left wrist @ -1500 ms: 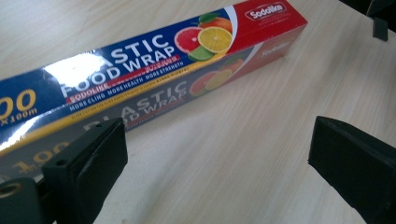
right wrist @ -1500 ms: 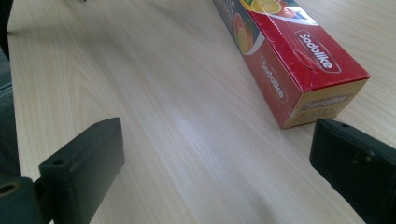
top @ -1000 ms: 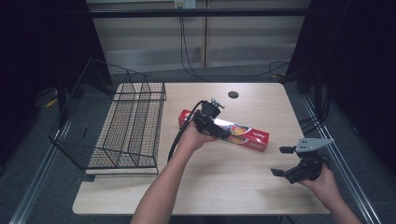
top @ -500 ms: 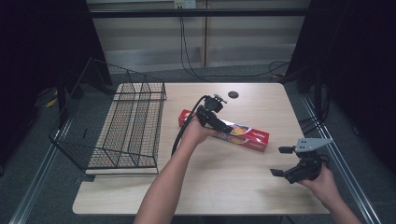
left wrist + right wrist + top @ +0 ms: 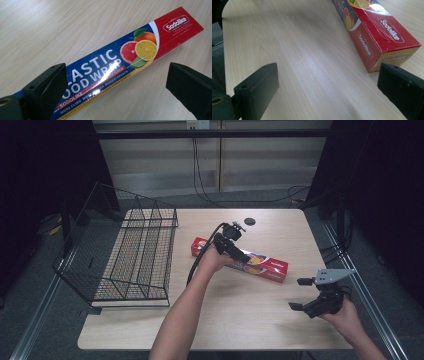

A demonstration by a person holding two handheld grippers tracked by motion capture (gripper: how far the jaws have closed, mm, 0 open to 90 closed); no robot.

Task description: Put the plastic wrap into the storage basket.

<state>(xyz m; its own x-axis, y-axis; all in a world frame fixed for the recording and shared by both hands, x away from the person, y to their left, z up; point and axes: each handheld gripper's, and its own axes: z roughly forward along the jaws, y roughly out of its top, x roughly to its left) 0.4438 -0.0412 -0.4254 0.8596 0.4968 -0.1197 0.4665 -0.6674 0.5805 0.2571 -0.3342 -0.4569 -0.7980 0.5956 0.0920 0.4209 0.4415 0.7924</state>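
Table (image 5: 235,320) of pale wood is ringed by dark curtains — plastic wrap box (image 5: 260,265) is straddled, perhaps untouched, by the spread left gripper (image 5: 239,254); right gripper (image 5: 300,294) is held agape.

Between my black left tongs (image 5: 115,87): long cardboard plastic-wrap box (image 5: 125,62), blue centre, red end, white lettering, orange, pink and yellow citrus print. Beneath my black right tongs (image 5: 327,90): pale wood-grain tabletop (image 5: 299,57).
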